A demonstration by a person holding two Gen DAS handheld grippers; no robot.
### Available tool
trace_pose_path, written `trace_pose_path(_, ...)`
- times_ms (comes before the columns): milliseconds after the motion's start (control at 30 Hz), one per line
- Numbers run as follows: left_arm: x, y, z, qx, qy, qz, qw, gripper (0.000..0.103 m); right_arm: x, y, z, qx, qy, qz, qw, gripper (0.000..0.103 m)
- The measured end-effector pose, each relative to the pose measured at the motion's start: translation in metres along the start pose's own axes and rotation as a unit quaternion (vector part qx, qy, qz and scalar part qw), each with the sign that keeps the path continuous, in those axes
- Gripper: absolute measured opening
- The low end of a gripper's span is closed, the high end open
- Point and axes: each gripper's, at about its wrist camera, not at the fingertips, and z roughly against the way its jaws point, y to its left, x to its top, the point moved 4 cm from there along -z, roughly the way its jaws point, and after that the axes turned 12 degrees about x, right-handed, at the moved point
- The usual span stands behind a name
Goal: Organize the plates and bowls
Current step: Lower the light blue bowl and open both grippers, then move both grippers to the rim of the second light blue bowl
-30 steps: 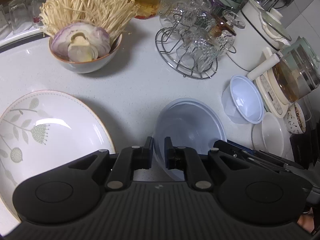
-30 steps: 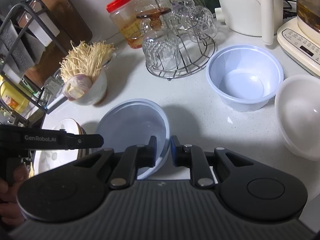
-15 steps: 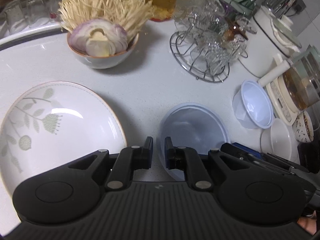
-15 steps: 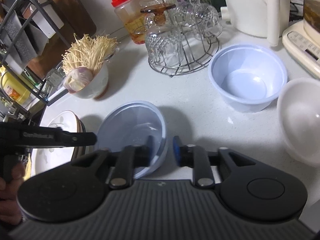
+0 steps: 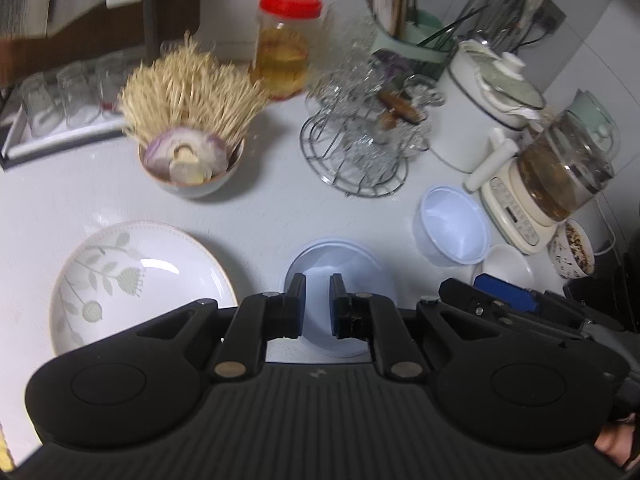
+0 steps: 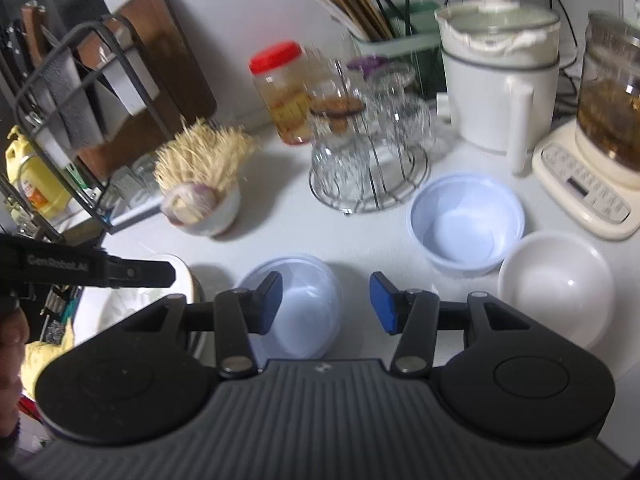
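blue plastic bowls (image 6: 467, 224): 2 | white bowl (image 6: 556, 288): 1 | leaf plate (image 5: 132, 280): 1 | bowl of food (image 5: 192, 168): 1 | red-lid jar (image 5: 286, 46): 1

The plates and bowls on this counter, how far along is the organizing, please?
Nothing looks stacked yet. The pale blue plastic bowl sits released below the right gripper, whose jaws have just been opening. The left gripper holds nothing. The deeper blue bowl, white bowl and leaf-patterned plate remain separate.
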Motion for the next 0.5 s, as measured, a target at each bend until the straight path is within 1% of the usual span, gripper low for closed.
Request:
trace_pose_path(167,0.001,-0.007,0.027,-0.008,-0.023,-0.019,0.9995,0.013,0.013,0.013,0.023,-0.003,-0.02,0.011,1.0,0.052)
trace_pose_path(300,0.0,-0.008,0.044,-0.013,-0.04,-0.017,0.999,0.013,0.018,0.02,0.035,-0.007,-0.037,0.019,0.999,0.052)
trace_pose_path(367,-0.001,-0.007,0.048,-0.009,-0.044,-0.013,0.9989,0.013,0.018,0.023,0.041,-0.008,-0.043,0.018,0.999,0.052)
trace_pose_path(500,-0.005,-0.004,0.051,-0.012,-0.046,-0.01,0.9988,0.013,0.013,0.03,0.049,-0.015,-0.059,0.022,0.998,0.052)
